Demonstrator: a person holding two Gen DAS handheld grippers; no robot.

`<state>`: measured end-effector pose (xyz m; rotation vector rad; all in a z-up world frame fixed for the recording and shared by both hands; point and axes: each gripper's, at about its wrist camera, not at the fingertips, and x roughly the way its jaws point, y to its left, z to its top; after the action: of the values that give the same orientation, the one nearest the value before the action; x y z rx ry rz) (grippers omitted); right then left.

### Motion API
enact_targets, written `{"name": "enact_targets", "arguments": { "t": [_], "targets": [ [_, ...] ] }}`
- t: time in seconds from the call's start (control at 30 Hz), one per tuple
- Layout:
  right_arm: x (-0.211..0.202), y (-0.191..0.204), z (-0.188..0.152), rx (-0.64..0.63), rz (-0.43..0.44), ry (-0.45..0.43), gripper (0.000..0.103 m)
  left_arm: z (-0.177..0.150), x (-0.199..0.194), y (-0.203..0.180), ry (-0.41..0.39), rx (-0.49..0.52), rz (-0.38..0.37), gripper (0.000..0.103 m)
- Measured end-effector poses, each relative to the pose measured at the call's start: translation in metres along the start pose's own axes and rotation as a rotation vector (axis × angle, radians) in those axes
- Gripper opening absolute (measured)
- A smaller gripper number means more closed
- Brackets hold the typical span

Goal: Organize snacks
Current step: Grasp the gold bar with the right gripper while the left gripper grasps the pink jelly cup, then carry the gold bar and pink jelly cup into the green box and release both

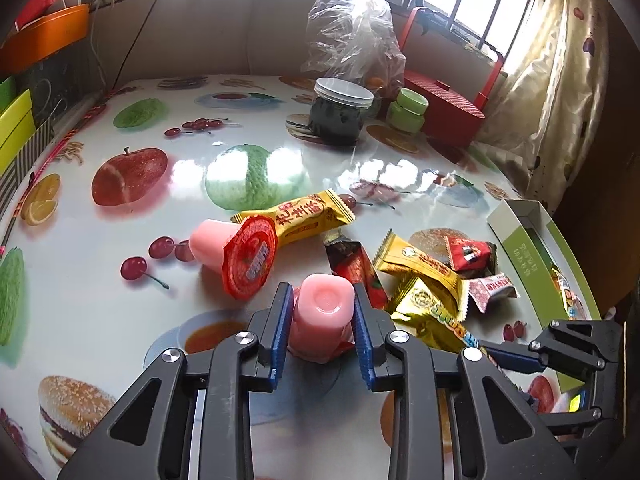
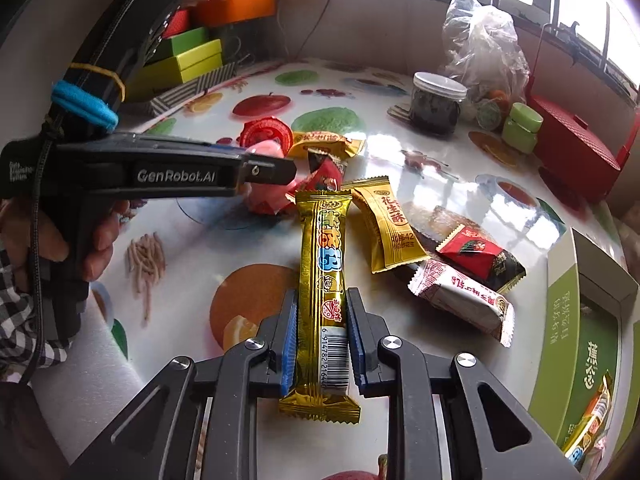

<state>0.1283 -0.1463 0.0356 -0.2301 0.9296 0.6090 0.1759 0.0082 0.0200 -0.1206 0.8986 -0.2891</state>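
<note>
**Two snacks gripped, green box waiting at right**

Both claws closed: left gripper (image 1: 320, 322) clamped on pink jelly cup (image 1: 322, 312), lower centre; right gripper (image 2: 322, 328) pinching gold wafer bar (image 2: 326, 280), lower centre. Best carried level to green box (image 2: 592, 320), lower right, clearing loose wrappers. Glossy fruit-print tablecloth (image 1: 120, 300); lidded jar (image 1: 340, 114) and windows along top.

Your left gripper (image 1: 321, 316) clamped on pink jelly cup (image 1: 322, 316), your right gripper (image 2: 322, 336) right of it, pinching gold bar (image 2: 326, 280), both low, level.
</note>
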Motion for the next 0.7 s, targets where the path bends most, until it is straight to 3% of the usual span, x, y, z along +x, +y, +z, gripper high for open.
{"name": "enact_targets", "arguments": {
  "t": [0.7],
  "targets": [
    [-0.045, -0.008, -0.018, 0.104, -0.062, -0.065, 0.021, -0.014, -0.029, -0.029, -0.016, 0.049, -0.038, 0.030]
  ]
}}
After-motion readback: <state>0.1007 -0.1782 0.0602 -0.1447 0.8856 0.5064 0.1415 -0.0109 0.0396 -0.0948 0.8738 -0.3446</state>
